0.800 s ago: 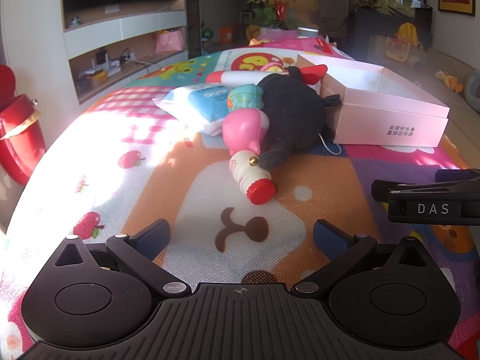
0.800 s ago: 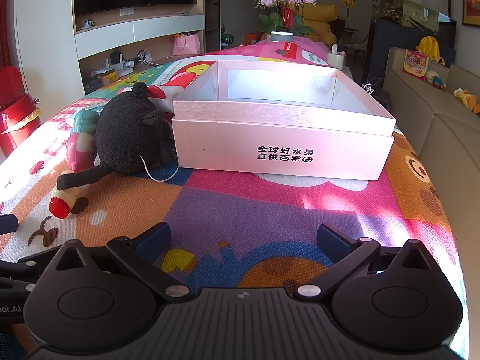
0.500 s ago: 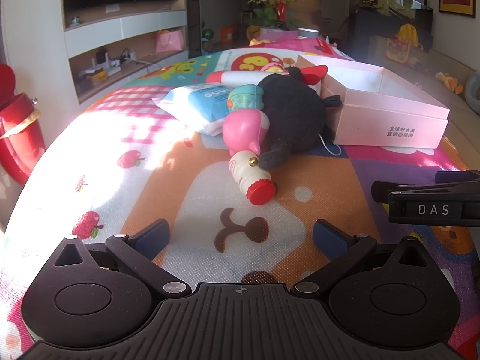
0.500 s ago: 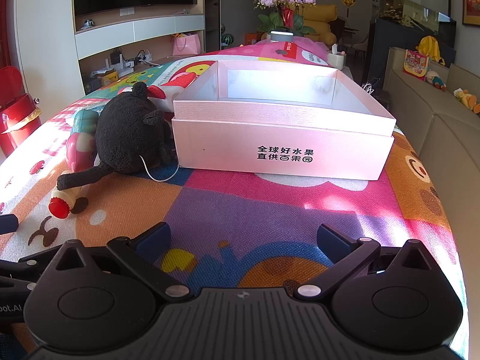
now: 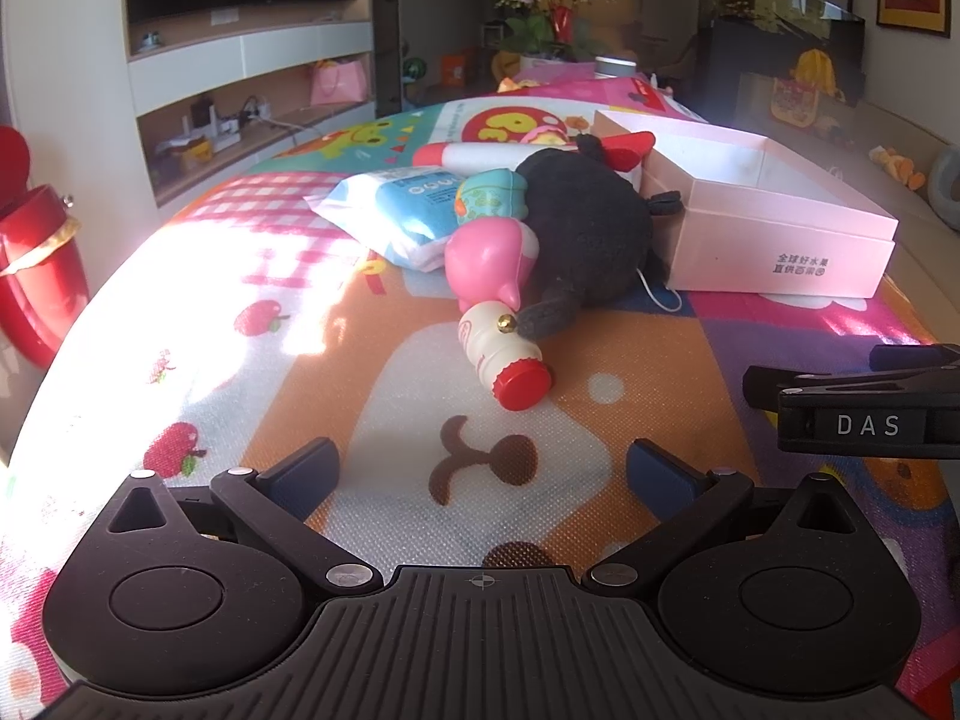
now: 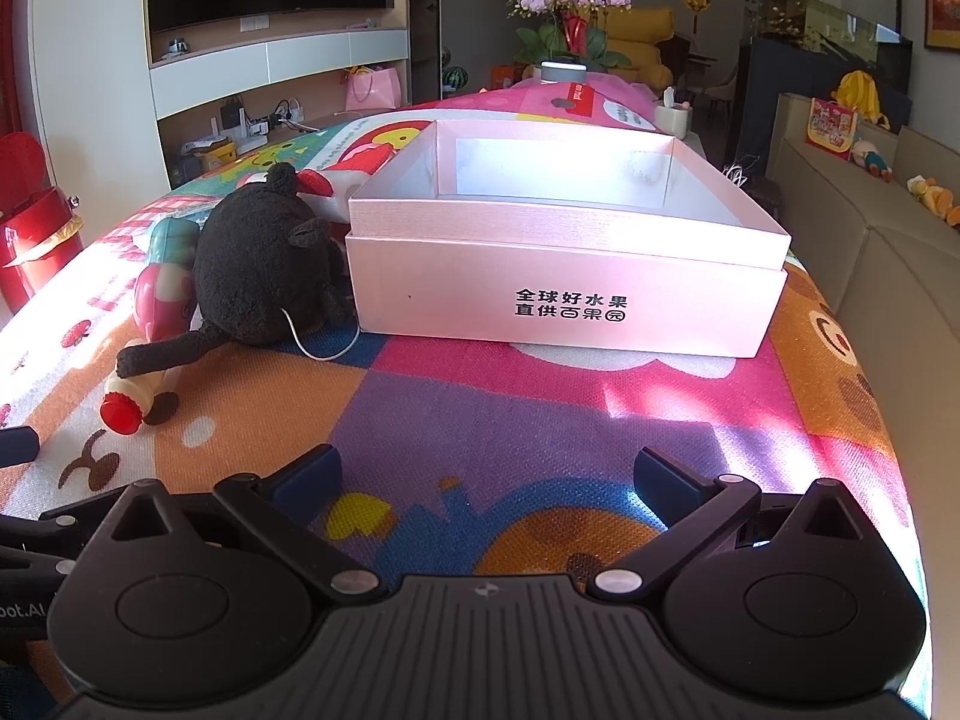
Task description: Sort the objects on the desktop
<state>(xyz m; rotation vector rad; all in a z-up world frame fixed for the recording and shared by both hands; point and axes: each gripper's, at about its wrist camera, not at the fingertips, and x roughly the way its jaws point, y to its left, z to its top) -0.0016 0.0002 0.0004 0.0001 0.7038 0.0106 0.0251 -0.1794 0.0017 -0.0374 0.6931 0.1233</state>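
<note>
While sunlight falls across one cartoon-printed cloth (image 5: pixel 198 276) covering the table, one open pink box (image 6: pixel 564 294) stands on it, its long side facing the right wrist camera. Just left of the box one black plush toy (image 5: pixel 582 228) lies touching it. One tissue pack (image 5: pixel 402 210), one pink figure (image 5: pixel 489 261) and one small bottle (image 5: pixel 501 351) cluster beside the plush; the bottle lies on its side, red cap toward the left gripper (image 5: pixel 480 471). Both that and the right gripper (image 6: pixel 486 477) hover spread wide, grasping nothing.

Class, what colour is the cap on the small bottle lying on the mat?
Red; the cap shows best in the left wrist view.
</note>
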